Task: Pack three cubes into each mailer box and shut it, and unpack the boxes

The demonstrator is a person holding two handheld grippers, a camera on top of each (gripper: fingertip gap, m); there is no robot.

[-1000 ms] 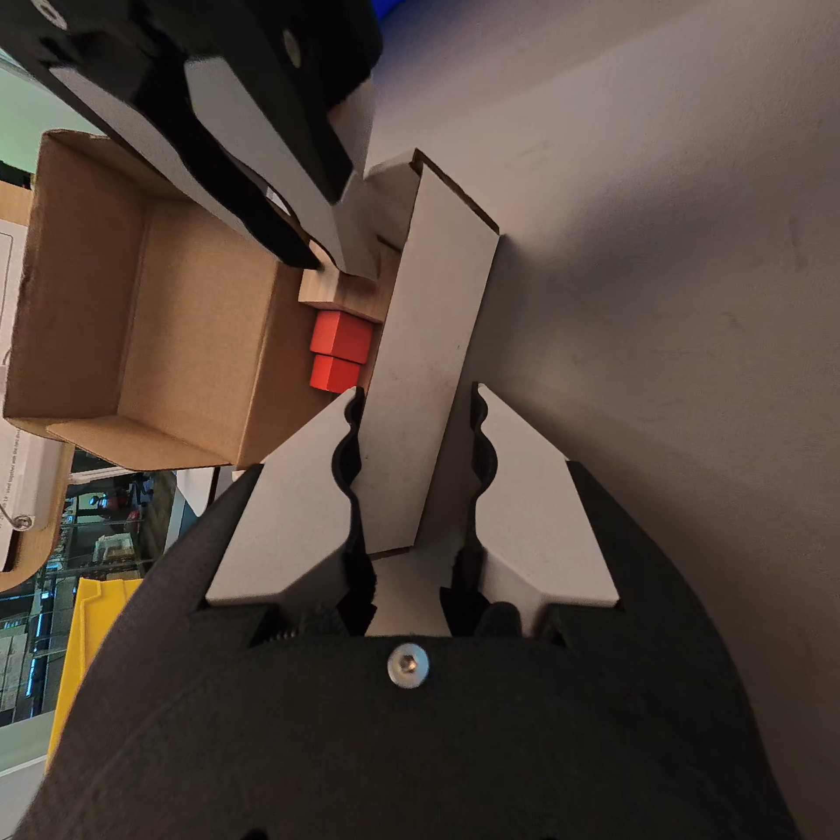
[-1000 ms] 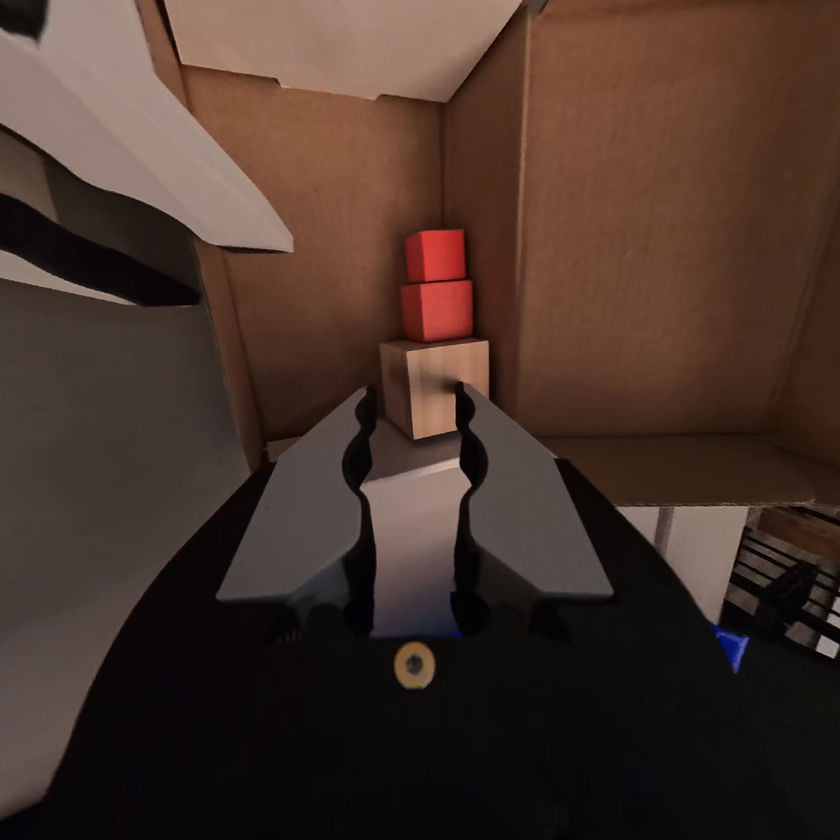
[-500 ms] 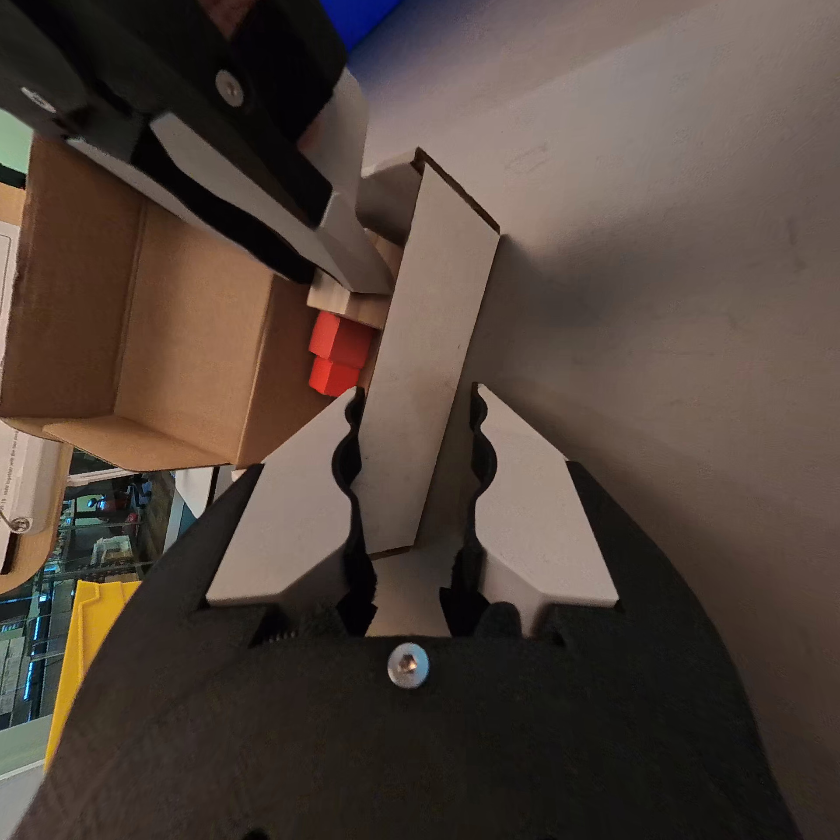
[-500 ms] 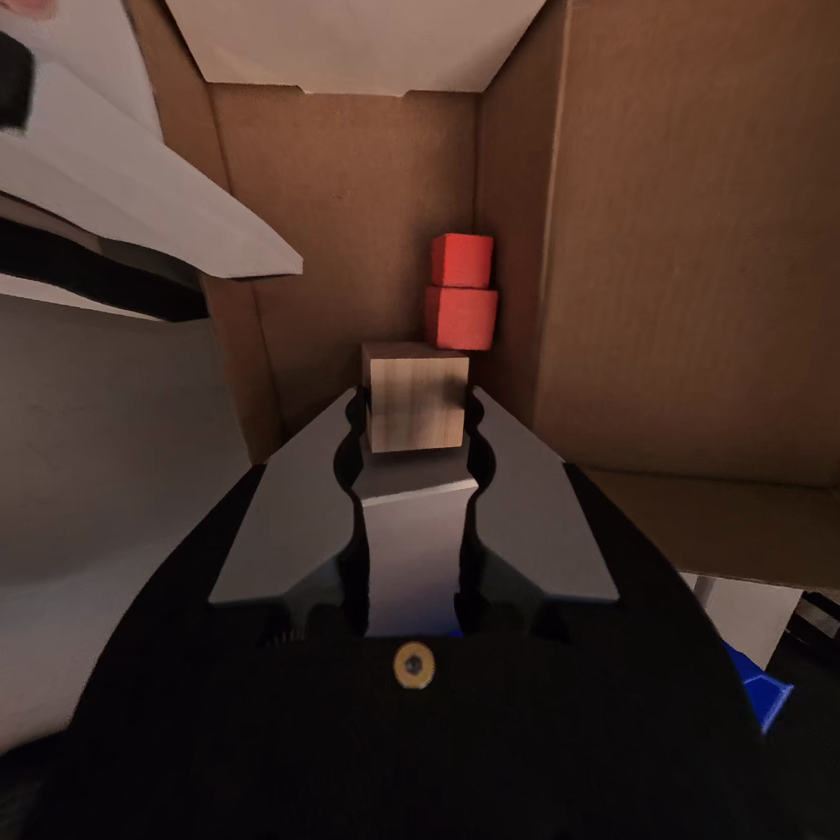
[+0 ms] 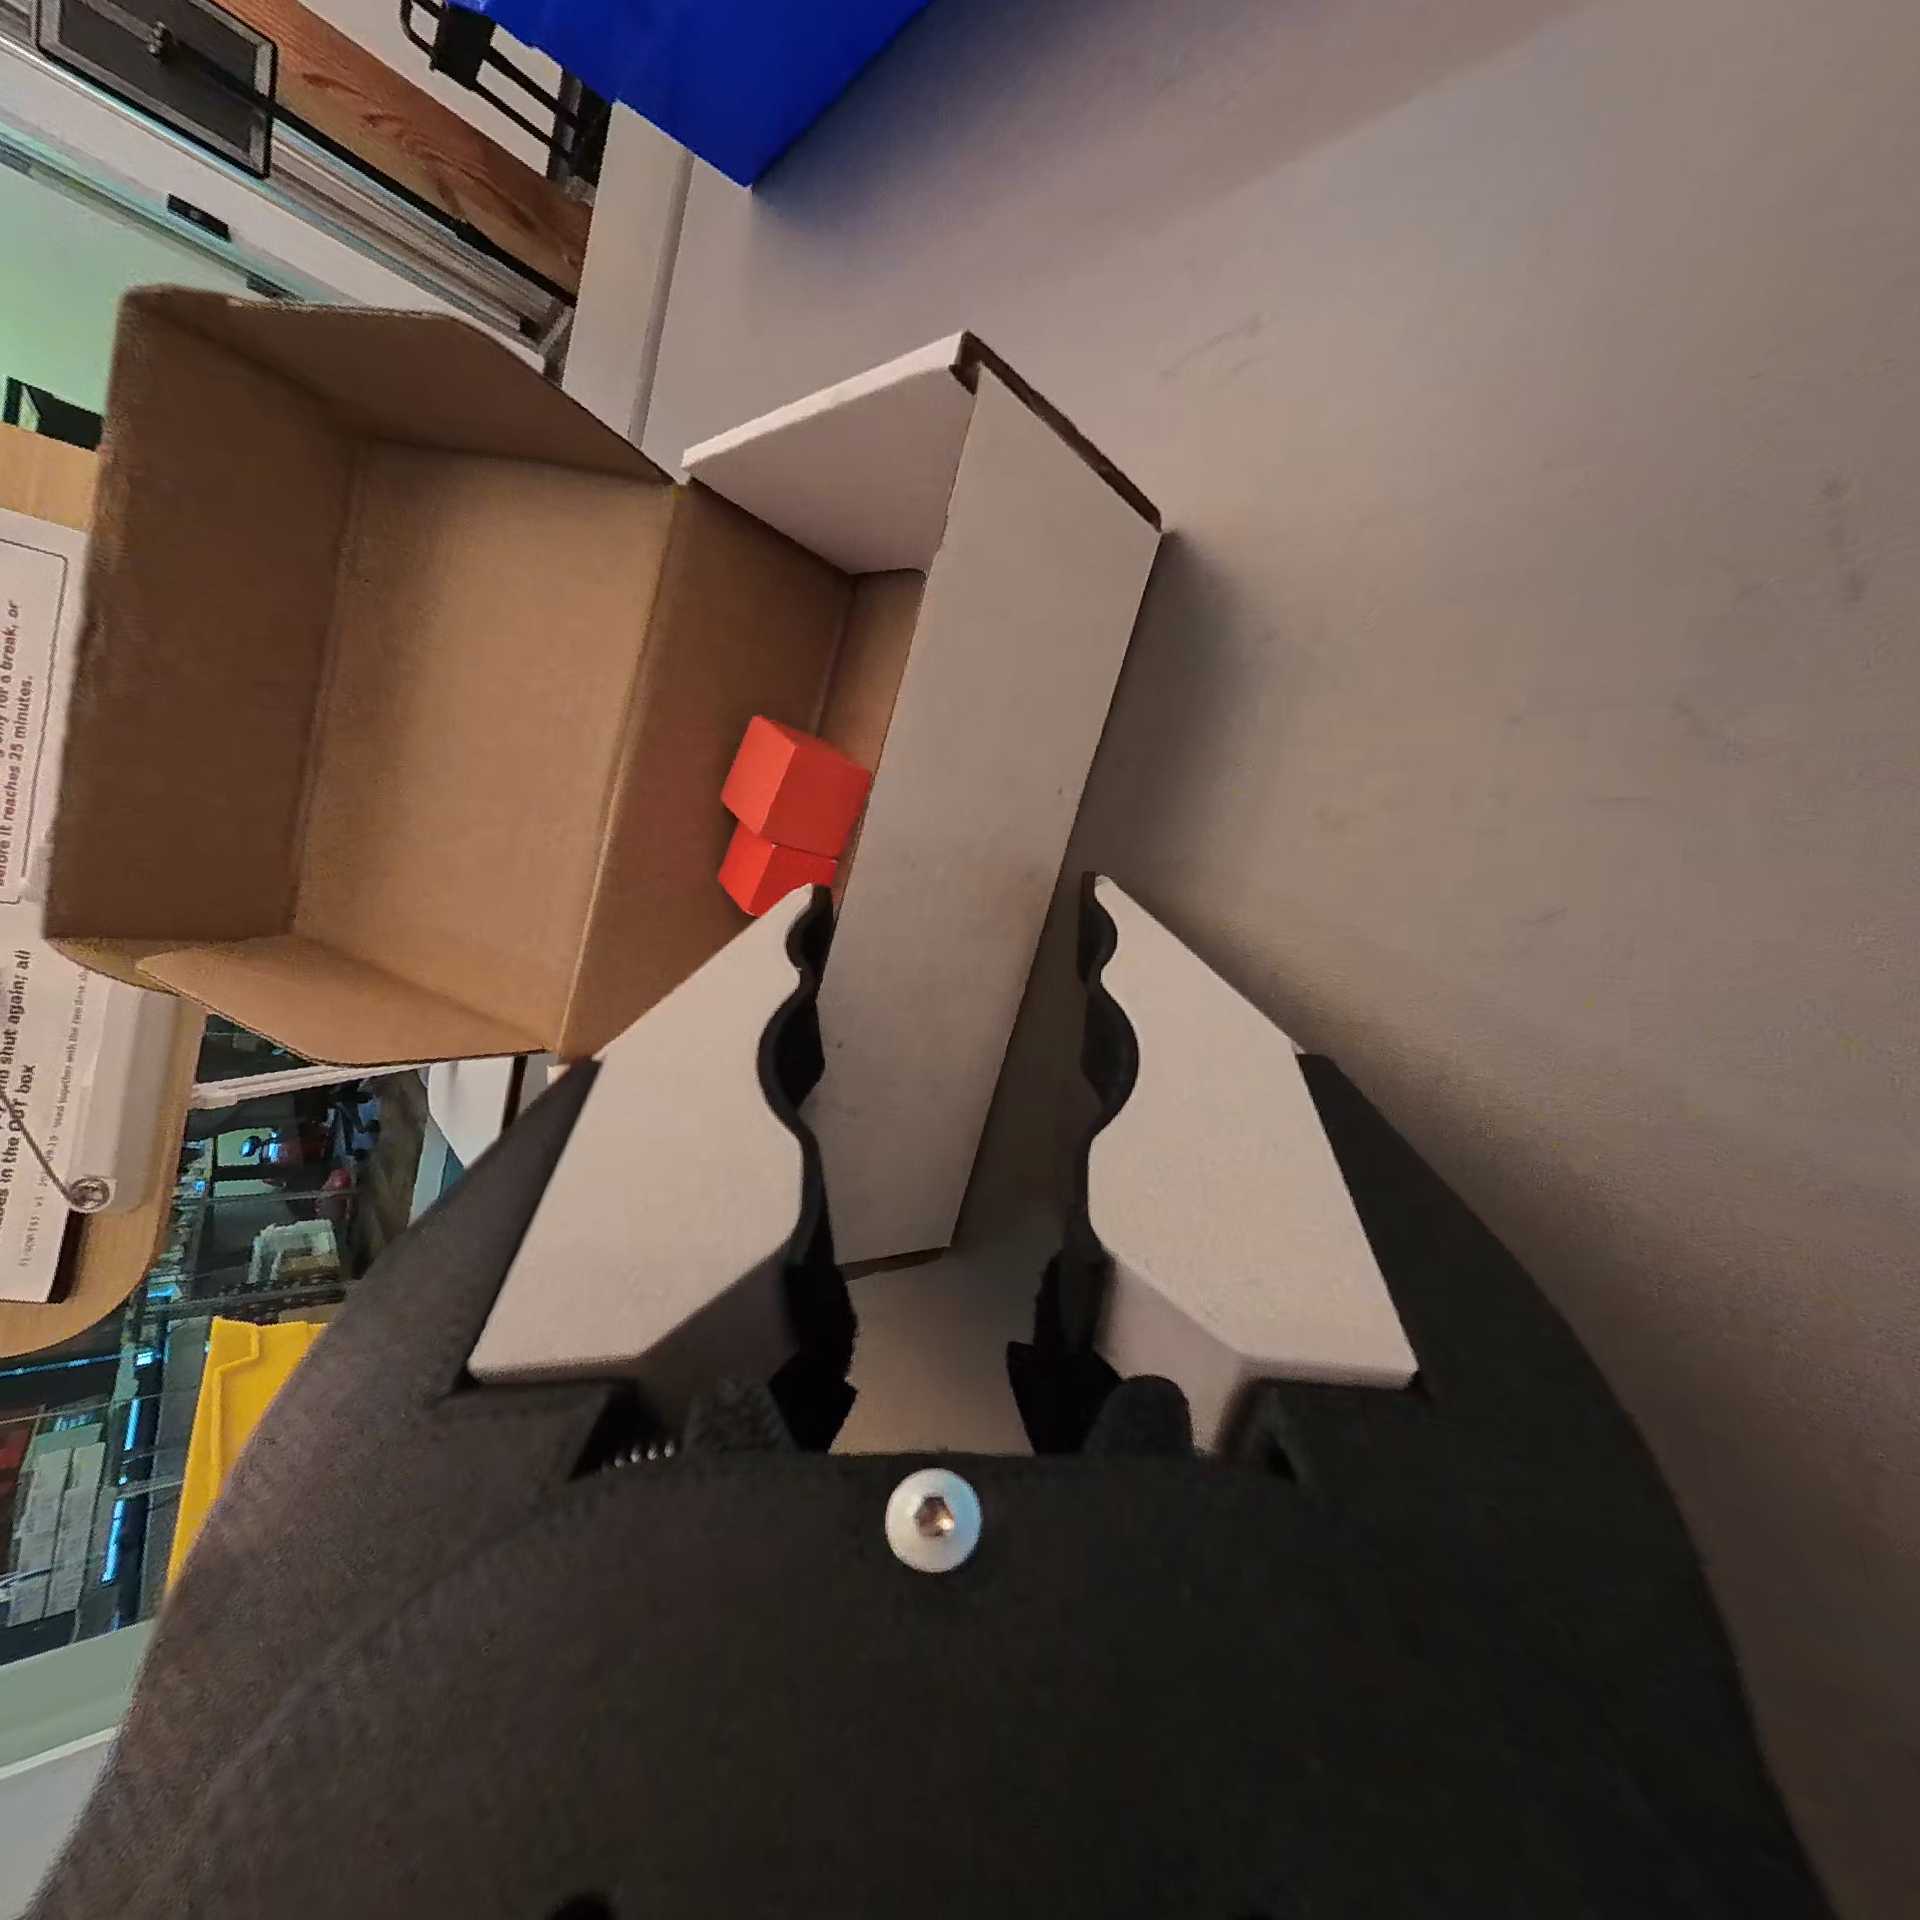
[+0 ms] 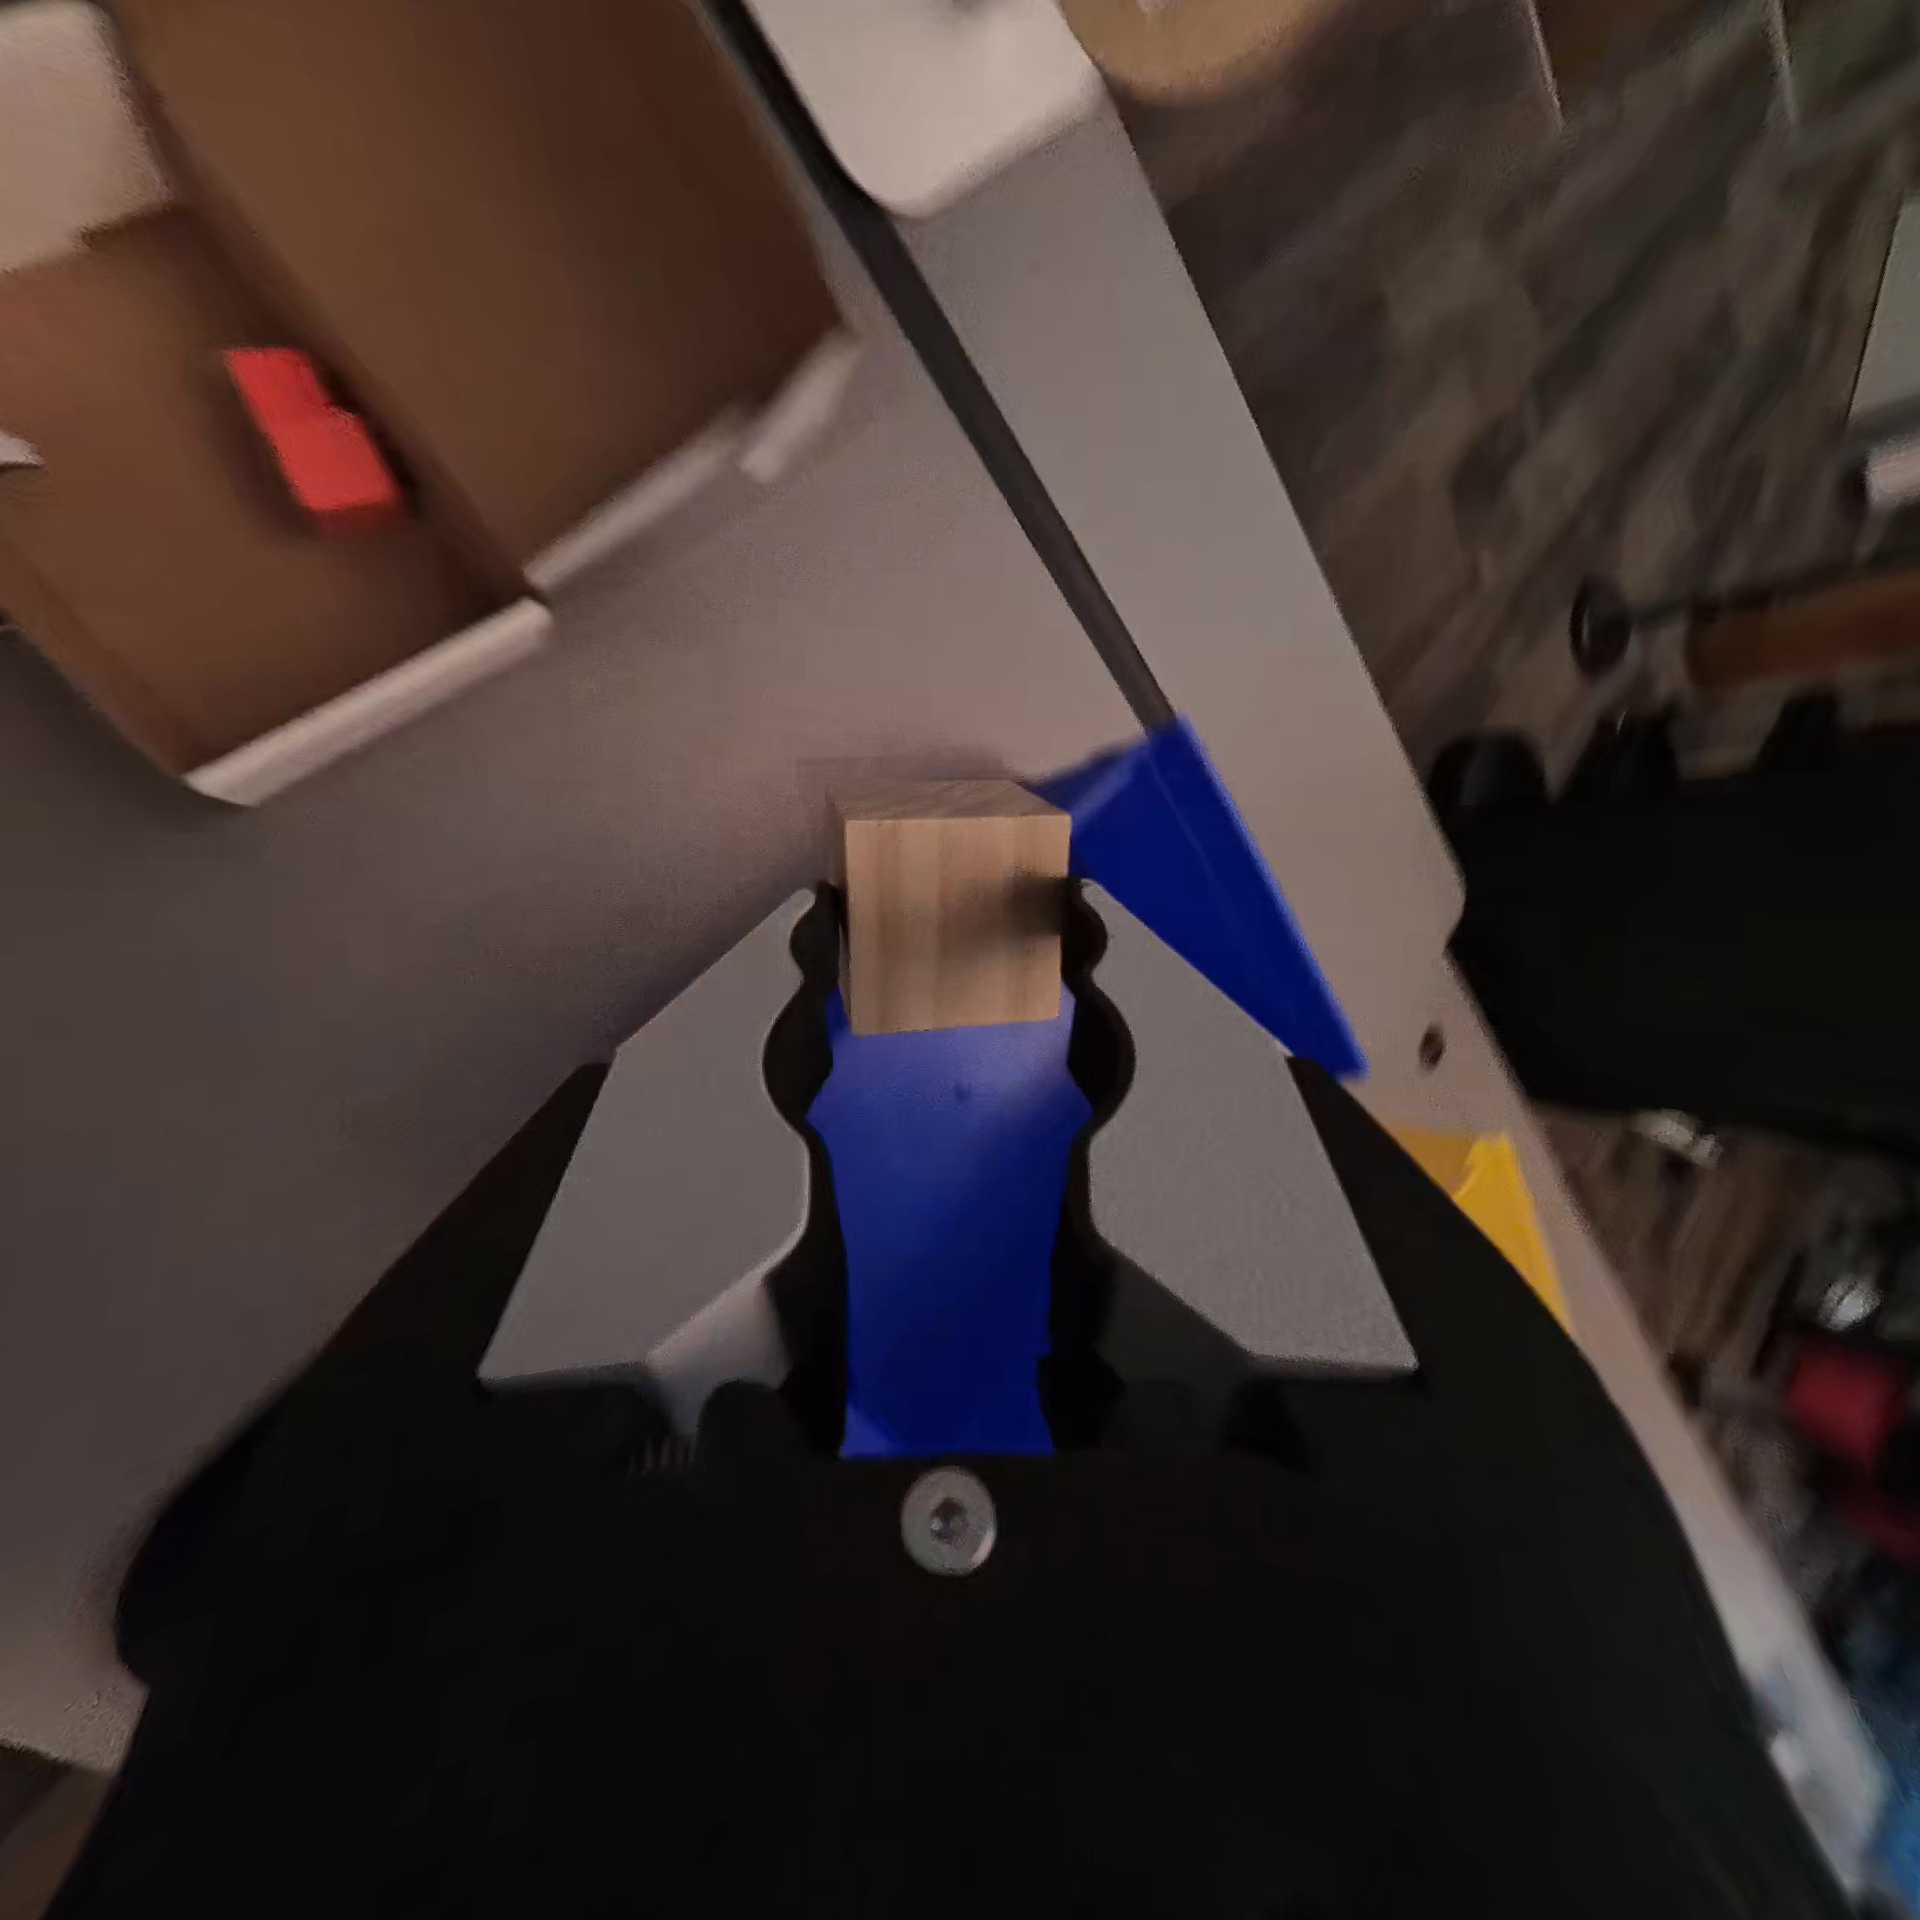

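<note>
The open mailer box (image 5: 997, 831) is white outside and brown inside, with its lid raised. Two red cubes (image 5: 795, 784) lie stacked inside against the front wall. My left gripper (image 5: 956, 888) is open and straddles that front wall, one finger inside the box and one outside. My right gripper (image 6: 951, 894) is shut on a plain wooden cube (image 6: 956, 914) and holds it above a blue bin (image 6: 945, 1195), away from the box. The right wrist view is blurred; the box (image 6: 364, 707) and the red cubes (image 6: 312, 436) show at its upper left.
The box stands on a grey table (image 5: 1455, 727). The blue bin (image 5: 707, 62) sits at the table's far edge. A yellow bin (image 5: 239, 1403) lies beyond the table's side. A clipboard with paper (image 5: 31, 727) stands behind the box lid. About 30 cm separates my left fingertips from my right.
My right gripper closed on the wooden cube, lifted it out of the box and carried it over the blue bin, leaving the left wrist view. My left gripper and the red cubes stayed put.
</note>
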